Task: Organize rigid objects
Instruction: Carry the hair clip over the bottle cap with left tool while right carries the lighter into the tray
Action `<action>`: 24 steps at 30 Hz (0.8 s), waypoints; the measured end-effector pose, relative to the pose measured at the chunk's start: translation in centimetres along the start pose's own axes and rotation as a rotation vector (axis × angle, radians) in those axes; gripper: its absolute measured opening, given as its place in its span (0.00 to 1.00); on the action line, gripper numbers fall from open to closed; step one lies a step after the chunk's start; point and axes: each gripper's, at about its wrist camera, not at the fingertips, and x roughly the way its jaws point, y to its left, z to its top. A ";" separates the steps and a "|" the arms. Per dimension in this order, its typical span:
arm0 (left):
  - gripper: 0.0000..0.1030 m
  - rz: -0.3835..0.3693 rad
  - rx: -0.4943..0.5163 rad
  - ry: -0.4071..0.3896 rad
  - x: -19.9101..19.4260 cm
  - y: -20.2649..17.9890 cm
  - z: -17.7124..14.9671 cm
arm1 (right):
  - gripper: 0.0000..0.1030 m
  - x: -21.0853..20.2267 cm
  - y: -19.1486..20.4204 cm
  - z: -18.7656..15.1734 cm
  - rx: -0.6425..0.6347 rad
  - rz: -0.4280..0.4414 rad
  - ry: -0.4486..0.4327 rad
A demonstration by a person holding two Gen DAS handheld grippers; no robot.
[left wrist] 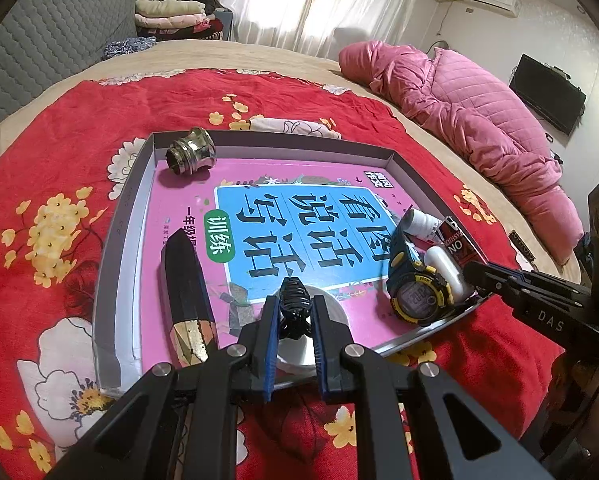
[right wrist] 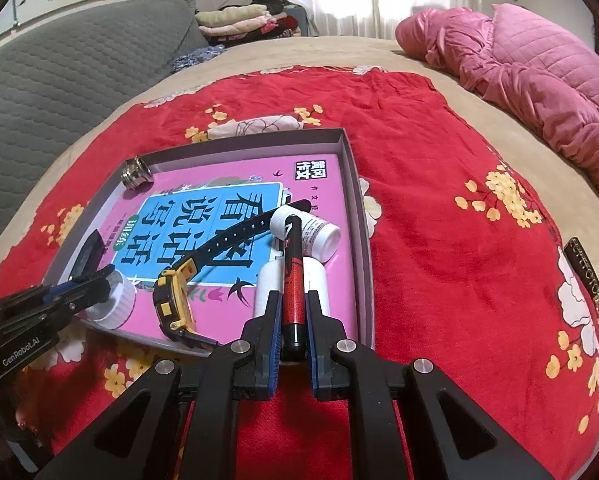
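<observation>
Bed [right wrist: 439, 80] with red floral cloth [left wrist: 79, 128], grey tray [left wrist: 123, 216] holding pink book [left wrist: 179, 208]. Left hand-held gripper [left wrist: 295, 308], marked "GenRobot.AI", pinches black hair clip [left wrist: 295, 300] above white lid [right wrist: 117, 300]. Watch [left wrist: 417, 292] mid-tray. Right hand-held gripper [right wrist: 293, 304] pinches red pen [right wrist: 293, 272] over white bottle [right wrist: 315, 232]. Pink quilt [right wrist: 539, 64] far right.

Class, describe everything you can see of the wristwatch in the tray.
The watch is a chunky digital model, seemingly plastic, dark blue-black with yellow trim and a grey display. It lies on the pink book in the tray, near the right side, strap stretched toward the far end. A white case lies against it.
</observation>
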 end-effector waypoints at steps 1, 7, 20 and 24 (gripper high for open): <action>0.15 0.000 0.000 0.000 0.0 0.0 0.0 | 0.11 0.0 0.0 0.0 0.000 0.001 0.000; 0.15 -0.003 -0.001 -0.001 0.0 0.0 0.0 | 0.11 0.0 -0.1 0.0 0.008 0.002 0.002; 0.15 -0.006 0.001 -0.001 -0.1 -0.1 -0.1 | 0.11 -0.1 -0.3 -0.1 0.021 0.011 0.002; 0.15 -0.006 0.002 -0.002 -0.1 -0.1 -0.1 | 0.11 -0.2 -0.3 -0.2 0.029 0.014 0.002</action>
